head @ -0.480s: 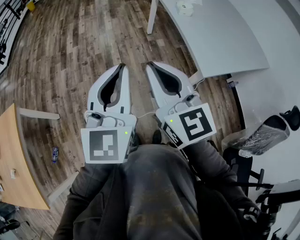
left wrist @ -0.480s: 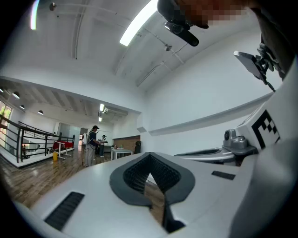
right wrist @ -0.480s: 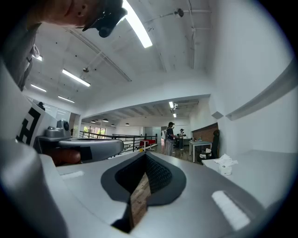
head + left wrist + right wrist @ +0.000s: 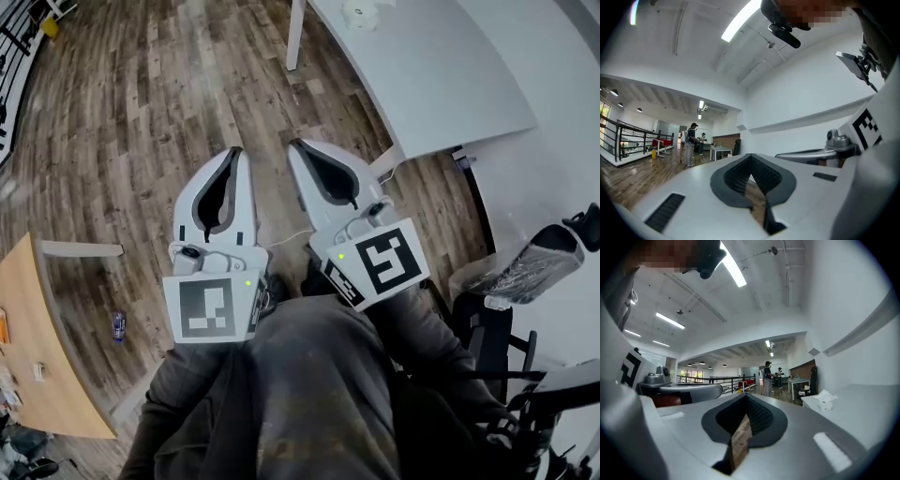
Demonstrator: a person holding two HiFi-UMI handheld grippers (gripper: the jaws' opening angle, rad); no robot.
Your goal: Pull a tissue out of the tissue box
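The white tissue box, with a tissue sticking up, stands on the white table at the top edge of the head view. It also shows small at the right in the right gripper view as the tissue box. Both grippers hover above my lap, far from the box. My left gripper is shut and holds nothing; its tips meet. My right gripper is beside it, also shut and holding nothing, with its tips together.
Wooden floor lies under the grippers. A wooden desk is at the left, with a small bottle on the floor near it. A black chair with a plastic-wrapped part is at the right. People stand far off by a railing.
Both grippers sit slightly lower in the head view and stay shut. The table and tissue box have slid toward the top edge.
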